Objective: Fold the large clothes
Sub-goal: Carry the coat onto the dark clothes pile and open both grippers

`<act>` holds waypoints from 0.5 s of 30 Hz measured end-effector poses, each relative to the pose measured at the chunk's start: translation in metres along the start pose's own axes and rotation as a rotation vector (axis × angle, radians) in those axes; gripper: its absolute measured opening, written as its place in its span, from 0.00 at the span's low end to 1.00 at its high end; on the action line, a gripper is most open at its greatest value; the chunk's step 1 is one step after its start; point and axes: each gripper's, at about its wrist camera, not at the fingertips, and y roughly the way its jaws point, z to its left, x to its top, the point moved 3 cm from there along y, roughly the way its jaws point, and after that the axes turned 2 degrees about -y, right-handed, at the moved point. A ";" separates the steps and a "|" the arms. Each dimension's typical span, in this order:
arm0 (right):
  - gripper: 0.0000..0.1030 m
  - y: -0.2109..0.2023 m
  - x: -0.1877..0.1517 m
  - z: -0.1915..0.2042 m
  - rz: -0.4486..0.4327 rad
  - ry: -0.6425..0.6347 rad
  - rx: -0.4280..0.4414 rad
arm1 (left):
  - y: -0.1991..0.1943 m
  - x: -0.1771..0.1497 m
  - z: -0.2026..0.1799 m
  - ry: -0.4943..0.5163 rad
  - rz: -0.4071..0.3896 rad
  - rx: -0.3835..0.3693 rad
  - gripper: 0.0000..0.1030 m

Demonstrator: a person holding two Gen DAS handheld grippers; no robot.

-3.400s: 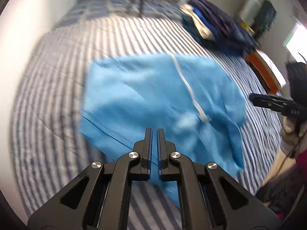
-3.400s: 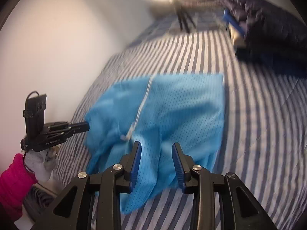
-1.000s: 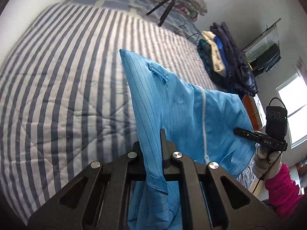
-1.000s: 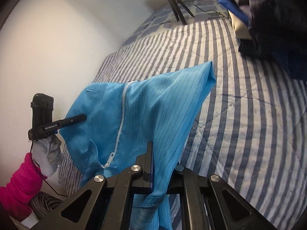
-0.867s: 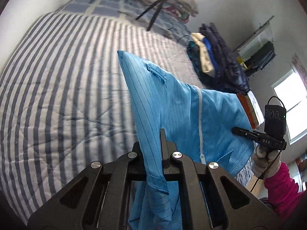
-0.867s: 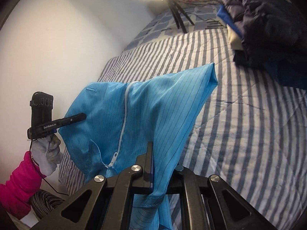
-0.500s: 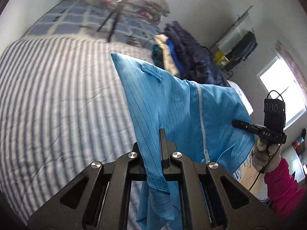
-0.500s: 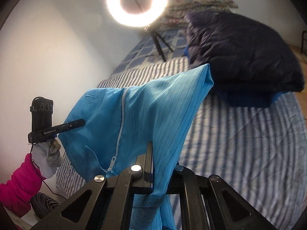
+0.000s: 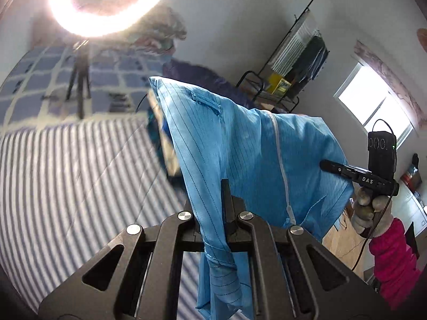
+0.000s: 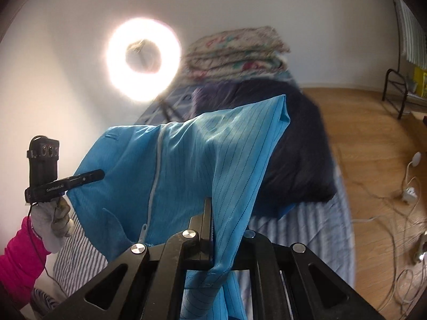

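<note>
A large light-blue garment [image 9: 240,146] with thin dark pinstripes and a white zipper hangs in the air above the striped bed [image 9: 66,173], stretched between both grippers. My left gripper [image 9: 222,208] is shut on one edge of the cloth, which drapes down over its jaws. My right gripper [image 10: 210,226] is shut on the opposite edge of the same garment [image 10: 186,165]. Each wrist view also shows the other gripper: the right one [image 9: 333,166] beside the cloth, held by a gloved hand with a pink sleeve, and the left one [image 10: 90,176] held likewise.
A lit ring light [image 10: 144,58] on a tripod stands at the bed's far end. A dark blue padded coat [image 10: 293,146] lies on the bed, with folded quilts [image 10: 234,50] behind it. A clothes rack [image 9: 301,61] and window [image 9: 373,106] are on the right; cables lie on the wooden floor [image 10: 373,160].
Both grippers have risen and tilted upward with the blue garment held taut between them. The bed has dropped low in both views, and the ring light and far wall now fill the upper part.
</note>
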 end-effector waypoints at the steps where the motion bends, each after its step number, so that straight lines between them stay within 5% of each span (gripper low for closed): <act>1: 0.03 0.001 0.010 -0.008 -0.009 -0.003 -0.015 | 0.007 0.012 -0.004 0.009 -0.010 -0.005 0.04; 15: 0.03 0.059 0.152 -0.109 -0.063 -0.038 -0.139 | 0.107 0.153 -0.009 0.021 -0.097 0.008 0.04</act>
